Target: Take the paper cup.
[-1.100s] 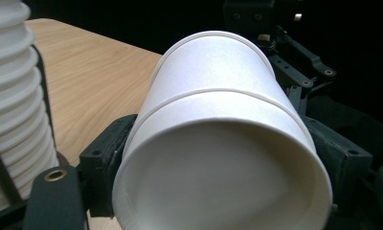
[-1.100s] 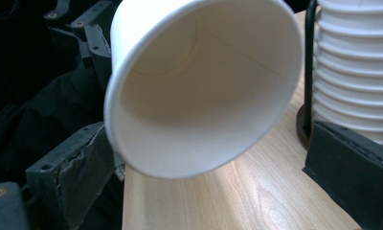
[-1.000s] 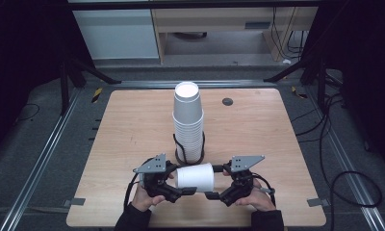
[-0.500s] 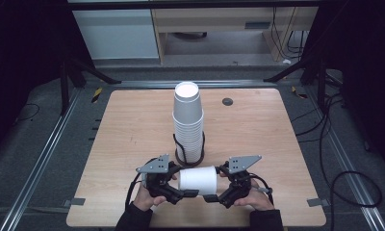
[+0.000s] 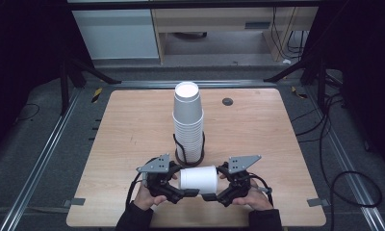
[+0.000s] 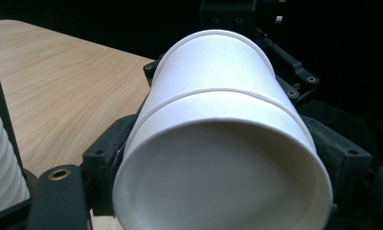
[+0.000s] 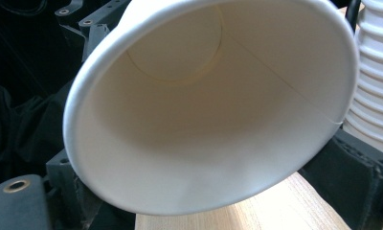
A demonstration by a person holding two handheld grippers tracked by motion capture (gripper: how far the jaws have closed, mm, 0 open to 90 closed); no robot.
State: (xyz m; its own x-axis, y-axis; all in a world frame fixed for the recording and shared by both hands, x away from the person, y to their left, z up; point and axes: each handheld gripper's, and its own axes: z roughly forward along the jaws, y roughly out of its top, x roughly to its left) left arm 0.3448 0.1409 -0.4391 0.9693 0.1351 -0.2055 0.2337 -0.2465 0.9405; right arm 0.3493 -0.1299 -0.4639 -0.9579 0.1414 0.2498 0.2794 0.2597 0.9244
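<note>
1. Near the front edge of the surface (image 5: 133, 125), a white paper cup (image 5: 198, 178) hangs on its side between the two tools, off the wood.
2. Left tool (image 5: 177, 188) holds the base end. In the left gripper view the cup's bottom (image 6: 223, 177) faces the camera, with that tool's black jaws tight against both flanks, so it is pinching the cup.
3. Right tool (image 5: 218, 188) sits at the rim end. The right gripper view looks straight into the open mouth (image 7: 213, 105). Its jaws have just been closing with the cup wall between them; I read it as clamped on the cup, though actual pad contact is hidden behind the rim.
4. A second rim line runs round the body in the left gripper view: looks like two cups nested. That explains the opposed grip, one tool per end, to pull them apart along the axis.
5. Holding it horizontal and low keeps both ends reachable and the pull line level.
6. Behind it, mid-surface, the tall stack of cups (image 5: 187, 122) stands mouth down inside a black wire holder (image 5: 189, 155), close to the held cup but not touching.
7. Risk, as I judge it: squeezing the thin rim ovalises it and could lock the nested pair tighter.
</note>
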